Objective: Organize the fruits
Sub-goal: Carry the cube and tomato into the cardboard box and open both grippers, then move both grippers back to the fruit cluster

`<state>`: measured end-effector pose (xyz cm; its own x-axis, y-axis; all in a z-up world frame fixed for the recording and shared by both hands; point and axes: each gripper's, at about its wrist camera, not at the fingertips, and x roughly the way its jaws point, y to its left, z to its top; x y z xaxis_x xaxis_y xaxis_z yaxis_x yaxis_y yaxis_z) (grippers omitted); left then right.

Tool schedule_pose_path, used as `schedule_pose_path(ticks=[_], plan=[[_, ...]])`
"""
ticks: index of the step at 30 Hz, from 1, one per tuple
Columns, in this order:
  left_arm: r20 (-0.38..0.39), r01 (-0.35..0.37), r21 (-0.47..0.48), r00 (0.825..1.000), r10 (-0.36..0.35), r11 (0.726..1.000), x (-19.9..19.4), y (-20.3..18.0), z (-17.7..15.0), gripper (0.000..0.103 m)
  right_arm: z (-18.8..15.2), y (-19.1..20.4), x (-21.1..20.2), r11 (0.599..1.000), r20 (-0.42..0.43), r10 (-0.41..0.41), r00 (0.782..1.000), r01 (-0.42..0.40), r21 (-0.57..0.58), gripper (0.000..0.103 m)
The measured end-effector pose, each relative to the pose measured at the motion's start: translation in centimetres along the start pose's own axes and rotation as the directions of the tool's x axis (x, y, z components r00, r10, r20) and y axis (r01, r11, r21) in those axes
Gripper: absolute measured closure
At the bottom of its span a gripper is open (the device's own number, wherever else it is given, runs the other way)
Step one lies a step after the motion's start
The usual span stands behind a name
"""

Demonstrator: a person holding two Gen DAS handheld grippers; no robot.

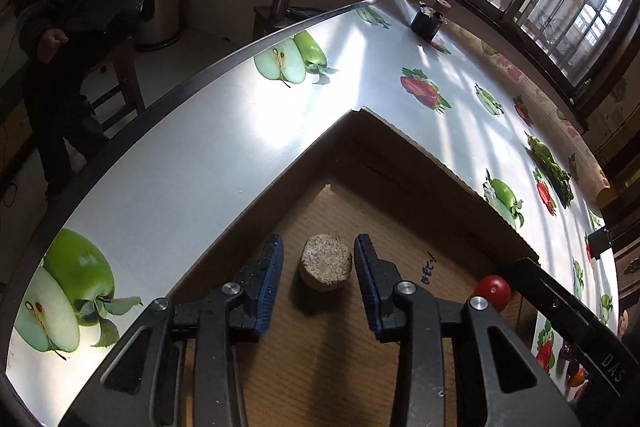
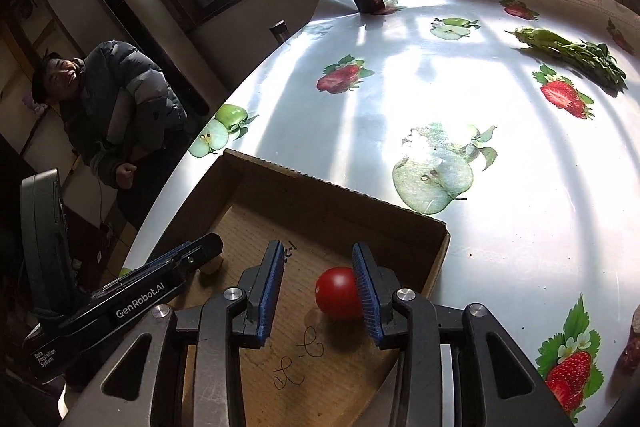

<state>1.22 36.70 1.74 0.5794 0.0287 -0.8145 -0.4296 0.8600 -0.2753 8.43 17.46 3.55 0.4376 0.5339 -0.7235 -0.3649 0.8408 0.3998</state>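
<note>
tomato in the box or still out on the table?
In. The tomato rests on the cardboard box floor, walls around it, between the right gripper pads.

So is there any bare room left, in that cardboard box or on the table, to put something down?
Yes. The shallow cardboard box has bare floor behind the brown round slice and small red tomato. The fruit-print tablecloth is bare between box and leafy green bunch. It is crowded where both grippers work.

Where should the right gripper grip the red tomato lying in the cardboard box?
Across its round middle, from above. The tomato rests on the cardboard box floor between the right gripper's fingers, near one pad and clear of the other. The walls block low approaches.
</note>
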Motion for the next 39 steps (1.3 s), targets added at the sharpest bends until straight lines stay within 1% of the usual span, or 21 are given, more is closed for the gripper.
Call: schedule_pose_path(ticks=[3,6,10,12,13,14,15,17,19,21,23,29,33,39], plan=[[0.016,-0.013,-0.031,1.0,0.013,0.999,-0.7,0.2,-1.0,0.067,-0.2,-0.5,-1.4,1.0,0.026,0.005,1.0,-0.005,0.001,0.064],[0.023,-0.006,-0.011,1.0,0.006,1.0,-1.2,-0.5,-1.7,0.067,-0.8,-1.1,-3.0,1.0,0.046,0.008,0.999,-0.008,0.004,0.064],[0.087,0.004,0.018,0.996,-0.005,1.0,-3.1,-1.5,-1.6,0.066,-1.9,-2.6,-5.8,1.0,0.065,0.006,0.998,-0.008,0.028,0.064],[0.111,0.021,0.03,0.994,-0.025,0.999,-4.7,-2.3,-1.7,0.06,-2.7,-3.3,-7.7,0.999,0.082,0.009,0.997,-0.012,0.032,0.064],[0.124,0.021,0.045,0.992,-0.027,0.999,-5.8,-2.9,-1.9,0.053,-3.1,-3.7,-8.7,0.999,0.094,0.01,0.996,-0.013,0.03,0.064],[0.143,0.016,0.066,0.989,-0.025,0.998,-7.0,-3.5,-2.2,0.046,-3.5,-4.1,-9.7,1.0,0.104,0.006,0.995,-0.009,0.027,0.061],[0.17,0.012,0.093,0.985,-0.028,0.996,-8.2,-4.3,-2.6,0.045,-4.0,-4.4,-10.7,1.0,0.116,-0.002,0.993,-0.001,0.026,0.058],[0.224,-0.014,0.16,0.974,-0.022,0.987,-10.5,-6.2,-3.7,0.033,-5.2,-5.2,-12.6,1.0,0.141,-0.016,0.99,0.012,0.026,0.049],[0.269,-0.035,0.221,0.963,-0.026,0.975,-12.5,-8.1,-5.2,0.029,-6.4,-6.1,-14.2,0.999,0.157,-0.03,0.987,0.025,0.031,0.048],[0.296,-0.05,0.274,0.955,-0.035,0.96,-13.9,-9.9,-6.8,0.029,-7.5,-7.0,-15.5,0.998,0.17,-0.044,0.985,0.037,0.04,0.048],[0.307,-0.048,0.315,0.95,-0.053,0.948,-14.7,-11.4,-8.4,0.028,-8.6,-7.8,-16.8,0.997,0.181,-0.067,0.981,0.06,0.048,0.048],[0.306,-0.052,0.398,0.949,-0.079,0.916,-15.6,-14.5,-12.0,0.028,-11.4,-9.6,-19.9,0.99,0.213,-0.14,0.967,0.134,0.042,0.047],[0.303,-0.068,0.434,0.95,-0.075,0.898,-15.6,-15.6,-13.2,0.028,-12.6,-10.9,-21.5,0.986,0.229,-0.169,0.959,0.161,0.051,0.043],[0.299,-0.079,0.453,0.952,-0.068,0.888,-15.6,-16.4,-13.9,0.028,-13.6,-13.5,-23.6,0.979,0.246,-0.198,0.949,0.179,0.098,0.043]])
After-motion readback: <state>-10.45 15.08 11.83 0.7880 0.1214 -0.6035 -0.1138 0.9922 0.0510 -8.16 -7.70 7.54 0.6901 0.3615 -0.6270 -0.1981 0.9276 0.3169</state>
